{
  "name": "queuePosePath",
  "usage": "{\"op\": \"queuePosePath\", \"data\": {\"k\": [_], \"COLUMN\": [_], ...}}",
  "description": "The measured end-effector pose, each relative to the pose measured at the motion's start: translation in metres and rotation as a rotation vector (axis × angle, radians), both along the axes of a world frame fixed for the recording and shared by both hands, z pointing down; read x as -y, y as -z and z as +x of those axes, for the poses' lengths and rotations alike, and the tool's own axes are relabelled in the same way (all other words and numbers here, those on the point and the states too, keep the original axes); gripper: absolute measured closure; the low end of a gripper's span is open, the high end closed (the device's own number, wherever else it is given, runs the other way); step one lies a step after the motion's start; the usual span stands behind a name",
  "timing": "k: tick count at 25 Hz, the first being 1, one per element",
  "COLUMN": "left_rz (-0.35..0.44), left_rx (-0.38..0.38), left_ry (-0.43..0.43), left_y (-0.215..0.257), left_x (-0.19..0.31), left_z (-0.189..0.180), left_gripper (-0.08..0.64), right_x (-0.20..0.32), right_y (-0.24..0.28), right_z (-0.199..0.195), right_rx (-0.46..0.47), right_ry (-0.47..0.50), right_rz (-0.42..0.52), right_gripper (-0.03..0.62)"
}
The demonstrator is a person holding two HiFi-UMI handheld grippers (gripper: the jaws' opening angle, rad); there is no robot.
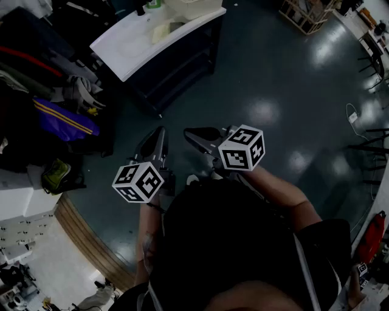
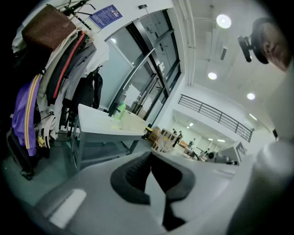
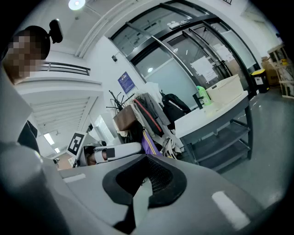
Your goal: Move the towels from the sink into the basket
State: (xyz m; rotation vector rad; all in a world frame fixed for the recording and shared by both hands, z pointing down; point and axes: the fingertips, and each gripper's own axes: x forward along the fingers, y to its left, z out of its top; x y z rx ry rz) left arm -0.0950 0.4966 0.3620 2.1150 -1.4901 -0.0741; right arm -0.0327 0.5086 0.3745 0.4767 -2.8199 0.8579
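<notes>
While both grippers are held side by side above the dark, glossy floor (image 1: 267, 79), neither holds anything. The left gripper (image 1: 159, 135) has its jaws pressed together with nothing between them. The right gripper (image 1: 189, 133), just beside it, is likewise closed and empty. Both point slightly downward towards a white counter (image 1: 121, 54), which stands ahead of them and well apart.

A pale towel (image 1: 160, 31) lies on that counter, out of reach of either gripper; whether it sits in a sink cannot be made out. Beyond it stand a pale box (image 1: 191, 7) and a green bottle (image 1: 153, 3). A clothes rack (image 1: 55, 103) hung with garments stands off to the left gripper's outer side.
</notes>
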Motion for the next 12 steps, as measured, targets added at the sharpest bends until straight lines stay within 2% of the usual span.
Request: {"op": "queuePosePath", "data": {"k": [6,12], "left_rz": [-0.014,-0.021], "left_rx": [-0.006,-0.02], "left_ry": [0.003,0.006], "left_y": [-0.006,-0.012], "left_x": [-0.002,0.003], "left_z": [0.002,0.008], "left_gripper": [0.551,0.551], "right_x": [0.002,0.006], "right_y": [-0.002,-0.007], "right_z": [0.005,0.012], "right_rx": [-0.009,0.006], "right_ry": [-0.007,-0.01], "right_rz": [0.01,-0.026], "right_gripper": [0.594,0.594]}}
